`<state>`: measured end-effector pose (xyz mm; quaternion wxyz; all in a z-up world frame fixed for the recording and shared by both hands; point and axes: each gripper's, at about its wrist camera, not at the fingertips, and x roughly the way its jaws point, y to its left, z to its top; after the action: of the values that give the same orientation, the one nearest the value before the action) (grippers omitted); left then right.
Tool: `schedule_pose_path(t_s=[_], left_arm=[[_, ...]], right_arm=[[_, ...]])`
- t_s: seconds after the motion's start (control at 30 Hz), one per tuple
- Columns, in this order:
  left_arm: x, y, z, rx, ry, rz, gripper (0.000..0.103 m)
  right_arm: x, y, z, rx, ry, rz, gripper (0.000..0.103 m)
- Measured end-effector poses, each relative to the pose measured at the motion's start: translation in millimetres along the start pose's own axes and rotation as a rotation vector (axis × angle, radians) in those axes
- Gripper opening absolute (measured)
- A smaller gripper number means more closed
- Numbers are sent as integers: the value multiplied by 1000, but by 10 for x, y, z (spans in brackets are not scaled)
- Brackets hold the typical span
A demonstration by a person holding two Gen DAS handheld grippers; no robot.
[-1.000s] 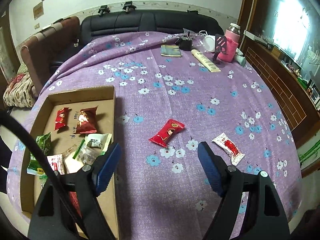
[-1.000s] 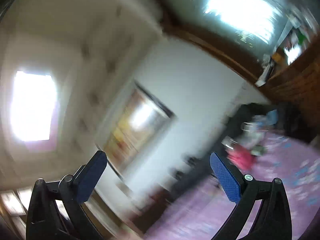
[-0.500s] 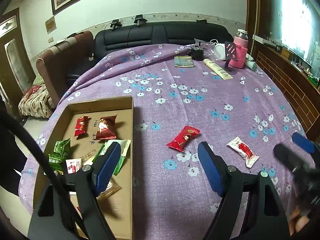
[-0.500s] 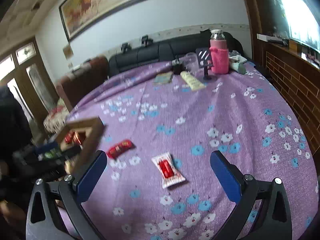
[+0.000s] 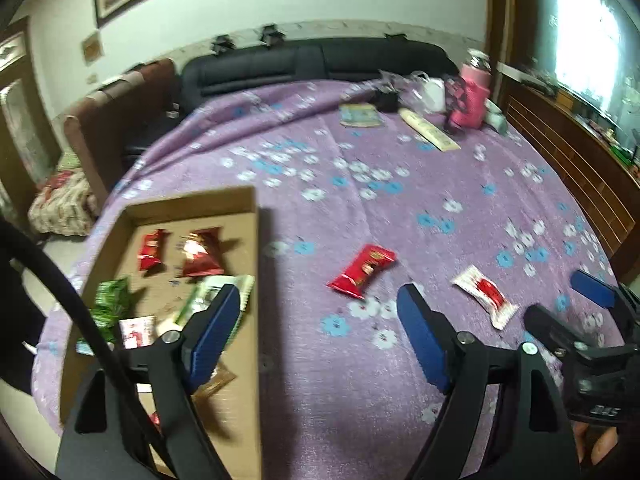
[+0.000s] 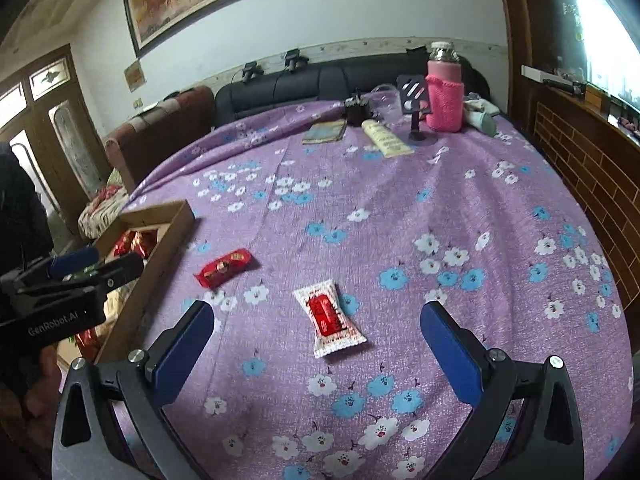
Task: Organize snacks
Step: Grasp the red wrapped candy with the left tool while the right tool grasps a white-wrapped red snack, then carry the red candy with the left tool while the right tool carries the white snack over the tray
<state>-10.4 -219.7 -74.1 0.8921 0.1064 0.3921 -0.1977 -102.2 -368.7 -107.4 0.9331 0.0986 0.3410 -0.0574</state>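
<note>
Two wrist views over one purple tablecloth (image 5: 360, 200)

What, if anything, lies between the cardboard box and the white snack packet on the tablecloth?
The red snack packet lies between the cardboard box and the white snack packet; both wrist views show it.

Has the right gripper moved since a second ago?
Yes. The right gripper pointed up at the wall and ceiling then; now it has swung down toward the table, jaws open around the white-and-red snack.
</note>
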Motion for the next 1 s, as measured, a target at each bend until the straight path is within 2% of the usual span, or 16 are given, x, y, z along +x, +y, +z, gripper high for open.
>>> schedule_pose_path(t_s=[0.07, 0.23, 0.27, 0.33, 0.37, 0.43, 0.47, 0.5, 0.53, 0.57, 0.63, 0.8, 1.0], left_arm=[[148, -58, 37, 47, 56, -47, 83], [562, -279, 195, 150, 151, -68, 83], [670, -322, 233, 158, 178, -55, 83], [801, -368, 275, 171, 198, -15, 83], [864, -387, 293, 179, 208, 3, 83], [974, -415, 292, 198, 223, 24, 83], [1030, -411, 273, 202, 237, 32, 83], [1091, -393, 250, 200, 254, 32, 77], [1128, -370, 226, 193, 264, 21, 62], [1119, -331, 210, 167, 253, -29, 55], [1099, -305, 201, 154, 261, -71, 20], [963, -321, 155, 141, 227, -104, 19], [564, -124, 215, 43, 156, -219, 19]], right_arm=[[121, -9, -2, -36, 37, -27, 85], [582, -80, 66, -105, 167, -82, 80], [639, -78, 75, -112, 180, -69, 75], [774, -52, 87, -138, 216, -42, 73], [825, -33, 88, -156, 227, -47, 67], [893, 18, 92, -200, 237, -53, 63], [901, 28, 102, -207, 238, -44, 56], [897, 32, 114, -212, 239, -41, 43], [886, 39, 123, -222, 236, -40, 33], [875, 39, 120, -225, 235, -35, 25], [852, 18, 96, -217, 227, -18, 21], [704, -90, 80, -137, 184, 46, 20], [389, -101, 149, -58, 119, 154, 20]])
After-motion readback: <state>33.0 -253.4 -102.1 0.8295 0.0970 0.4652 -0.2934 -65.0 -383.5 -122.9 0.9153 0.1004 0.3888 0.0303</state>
